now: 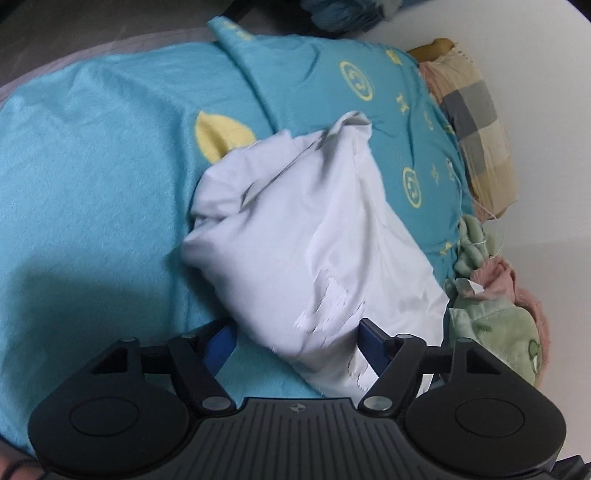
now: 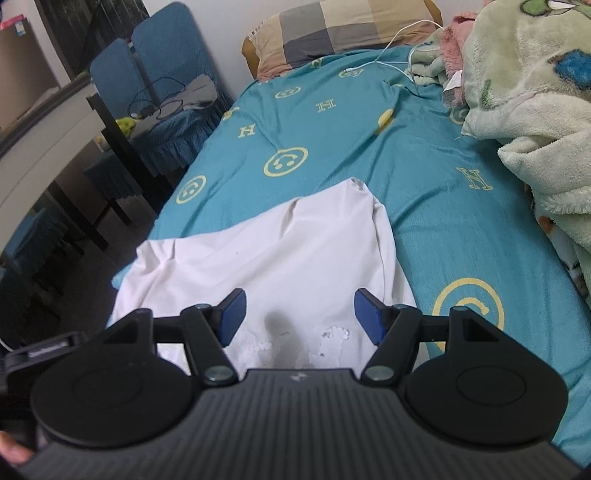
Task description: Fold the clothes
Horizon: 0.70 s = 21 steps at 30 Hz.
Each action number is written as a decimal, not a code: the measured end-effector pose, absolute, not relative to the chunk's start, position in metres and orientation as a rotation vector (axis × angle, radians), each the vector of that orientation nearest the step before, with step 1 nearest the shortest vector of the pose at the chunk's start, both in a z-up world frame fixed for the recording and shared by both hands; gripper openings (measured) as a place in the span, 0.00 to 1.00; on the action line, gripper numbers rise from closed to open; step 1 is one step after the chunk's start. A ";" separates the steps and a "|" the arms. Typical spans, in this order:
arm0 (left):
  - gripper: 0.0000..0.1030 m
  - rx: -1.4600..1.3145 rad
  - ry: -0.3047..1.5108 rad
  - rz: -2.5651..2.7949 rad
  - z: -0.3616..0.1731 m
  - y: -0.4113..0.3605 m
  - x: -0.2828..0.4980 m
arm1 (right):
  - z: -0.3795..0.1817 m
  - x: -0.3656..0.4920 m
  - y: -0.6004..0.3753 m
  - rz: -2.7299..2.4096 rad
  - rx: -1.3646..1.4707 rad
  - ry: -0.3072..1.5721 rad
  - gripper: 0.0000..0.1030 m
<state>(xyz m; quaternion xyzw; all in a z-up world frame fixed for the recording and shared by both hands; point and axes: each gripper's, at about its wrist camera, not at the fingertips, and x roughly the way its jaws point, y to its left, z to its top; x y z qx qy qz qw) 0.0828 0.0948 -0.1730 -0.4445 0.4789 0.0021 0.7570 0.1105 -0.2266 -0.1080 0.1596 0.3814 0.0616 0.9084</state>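
Note:
A white garment (image 1: 295, 236) lies rumpled on the teal bedsheet (image 1: 92, 166). My left gripper (image 1: 297, 338) is open, its blue pads (image 1: 223, 341) either side of the garment's near end, which bulges up between them. In the right wrist view the same white garment (image 2: 280, 251) lies spread flatter, with a worn print near the gripper. My right gripper (image 2: 299, 312) is open just above the garment's near edge, holding nothing.
A checked pillow (image 2: 332, 33) lies at the bed's head. A green and pink fleece blanket (image 2: 524, 103) is heaped along the bed's right side. A white cable (image 2: 391, 55) crosses the sheet. Blue chairs (image 2: 155, 74) and a dark table stand left of the bed.

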 end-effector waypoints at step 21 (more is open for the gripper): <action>0.14 -0.947 0.815 -0.112 -0.128 0.086 0.081 | -0.143 0.088 -0.231 0.461 1.237 0.940 0.67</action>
